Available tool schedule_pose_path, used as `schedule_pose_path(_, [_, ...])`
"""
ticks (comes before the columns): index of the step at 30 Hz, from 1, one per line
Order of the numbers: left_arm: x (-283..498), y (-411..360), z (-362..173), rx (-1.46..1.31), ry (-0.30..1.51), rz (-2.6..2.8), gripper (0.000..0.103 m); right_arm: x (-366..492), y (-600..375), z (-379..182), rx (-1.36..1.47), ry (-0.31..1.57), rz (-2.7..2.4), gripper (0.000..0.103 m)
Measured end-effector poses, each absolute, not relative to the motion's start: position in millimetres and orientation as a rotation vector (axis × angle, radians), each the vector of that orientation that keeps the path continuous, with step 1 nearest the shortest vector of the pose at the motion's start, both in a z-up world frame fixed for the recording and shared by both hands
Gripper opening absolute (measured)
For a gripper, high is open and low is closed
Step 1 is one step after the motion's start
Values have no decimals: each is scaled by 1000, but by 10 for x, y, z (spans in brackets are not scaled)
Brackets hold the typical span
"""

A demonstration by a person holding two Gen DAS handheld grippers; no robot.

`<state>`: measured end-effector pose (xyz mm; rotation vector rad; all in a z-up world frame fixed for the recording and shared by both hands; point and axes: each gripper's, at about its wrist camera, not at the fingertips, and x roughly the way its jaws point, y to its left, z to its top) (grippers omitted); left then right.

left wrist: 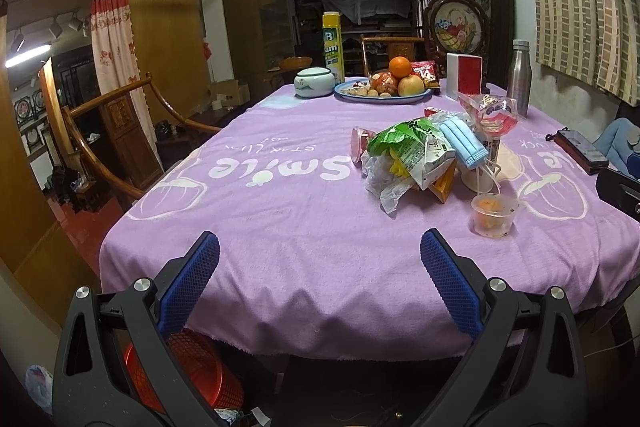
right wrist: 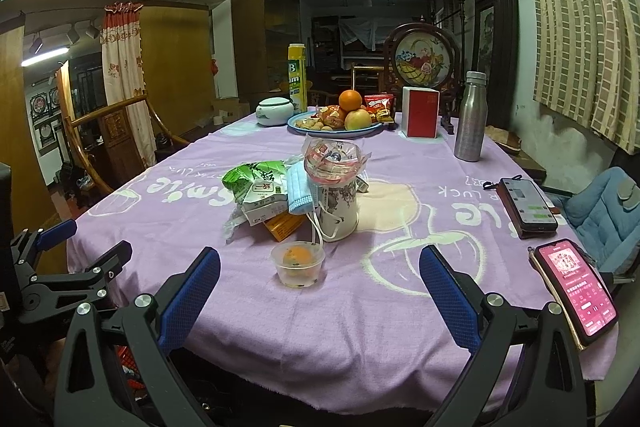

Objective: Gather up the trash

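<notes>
Hovering at the table's (right wrist: pixel 360 327) near edge, the right gripper (right wrist: pixel 320 279) is spread wide and empty, with one clear plastic cup (right wrist: pixel 298 264) sitting just beyond and between its fingers. Behind the cup lies the trash pile: one green wrapper (right wrist: pixel 256 183), one blue face mask (right wrist: pixel 301 193) and one orange carton (right wrist: pixel 282 227), beside a floral cup (right wrist: pixel 340 211). The left gripper (left wrist: pixel 320 263), also wide open and empty, hangs at the same edge, the pile ahead toward its right. Two phones (right wrist: pixel 526 207) lie along the right edge.
</notes>
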<state>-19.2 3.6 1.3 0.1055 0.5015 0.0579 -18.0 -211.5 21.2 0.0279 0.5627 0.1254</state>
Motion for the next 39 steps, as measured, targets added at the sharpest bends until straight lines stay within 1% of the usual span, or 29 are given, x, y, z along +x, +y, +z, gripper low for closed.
schedule_pose_path(39, [-133, 59, -70, 104, 535, 67, 96, -192, -2020, 176, 12, 566, 144, 97])
